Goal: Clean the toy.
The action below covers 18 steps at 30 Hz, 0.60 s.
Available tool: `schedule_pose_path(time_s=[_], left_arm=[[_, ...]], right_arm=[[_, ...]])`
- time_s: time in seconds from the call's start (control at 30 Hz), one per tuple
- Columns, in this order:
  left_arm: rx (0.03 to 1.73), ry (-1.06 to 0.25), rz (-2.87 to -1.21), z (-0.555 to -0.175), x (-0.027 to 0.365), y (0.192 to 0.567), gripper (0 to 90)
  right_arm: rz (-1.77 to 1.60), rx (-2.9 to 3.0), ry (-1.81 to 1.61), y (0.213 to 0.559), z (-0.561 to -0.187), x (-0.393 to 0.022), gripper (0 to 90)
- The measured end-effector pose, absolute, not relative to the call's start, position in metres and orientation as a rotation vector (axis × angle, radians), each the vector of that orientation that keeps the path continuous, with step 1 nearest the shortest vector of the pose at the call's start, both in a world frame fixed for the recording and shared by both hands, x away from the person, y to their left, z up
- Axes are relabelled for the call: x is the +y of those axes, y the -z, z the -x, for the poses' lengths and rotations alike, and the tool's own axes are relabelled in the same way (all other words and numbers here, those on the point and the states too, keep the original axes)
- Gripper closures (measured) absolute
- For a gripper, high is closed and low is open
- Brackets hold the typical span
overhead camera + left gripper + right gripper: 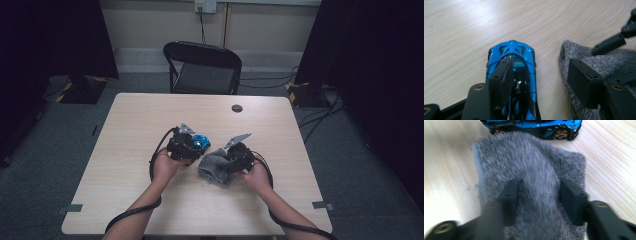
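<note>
A blue toy car [201, 142] stands on the wooden table [140, 120], just left of a crumpled grey cloth [212, 169]. My left gripper [192, 146] is at the car. In the left gripper view its jaws stand apart [541, 75], one over the car's dark roof [511, 53] and the other over the cloth's edge [604, 62], neither pressing. My right gripper [229, 161] is over the cloth. In the right gripper view a raised fold of cloth [529, 160] lies between its spread jaws [539, 195], and the picture is blurred. The car [536, 126] lies side-on beyond the cloth.
A small dark round cap [237, 108] sits in the tabletop near the far edge. A black folding chair [202, 67] stands behind the table. Dark curtains hang at both sides, with cables on the floor [320, 117] at the right.
</note>
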<state>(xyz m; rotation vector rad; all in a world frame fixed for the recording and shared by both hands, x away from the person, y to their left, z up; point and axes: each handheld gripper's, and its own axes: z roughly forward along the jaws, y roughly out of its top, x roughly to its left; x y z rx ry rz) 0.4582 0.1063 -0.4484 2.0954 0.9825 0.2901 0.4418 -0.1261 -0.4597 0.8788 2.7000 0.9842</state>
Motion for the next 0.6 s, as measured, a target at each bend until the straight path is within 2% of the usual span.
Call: schedule_pose_path(time_s=[0.1,0.2,0.33,0.4,0.6], left_arm=[[0.971,-0.287,-2.107,-0.454,0.106,0.447,37.9],[0.949,-0.276,-2.110,-0.449,0.102,0.445,37.9],[0.917,-0.262,-2.124,-0.440,0.092,0.442,37.9],[0.891,-0.252,-2.135,-0.436,0.087,0.440,38.4],[0.822,-0.222,-2.141,-0.424,0.068,0.439,39.8]], right_arm=[[-0.874,2.680,-1.015,0.450,-0.443,-0.134,38.5],[-0.866,2.658,-1.030,0.442,-0.444,-0.139,36.1],[-0.905,2.606,-1.054,0.429,-0.450,-0.153,37.1],[-0.951,2.577,-1.044,0.429,-0.455,-0.162,40.7],[-1.015,2.606,-0.955,0.451,-0.465,-0.172,47.8]])
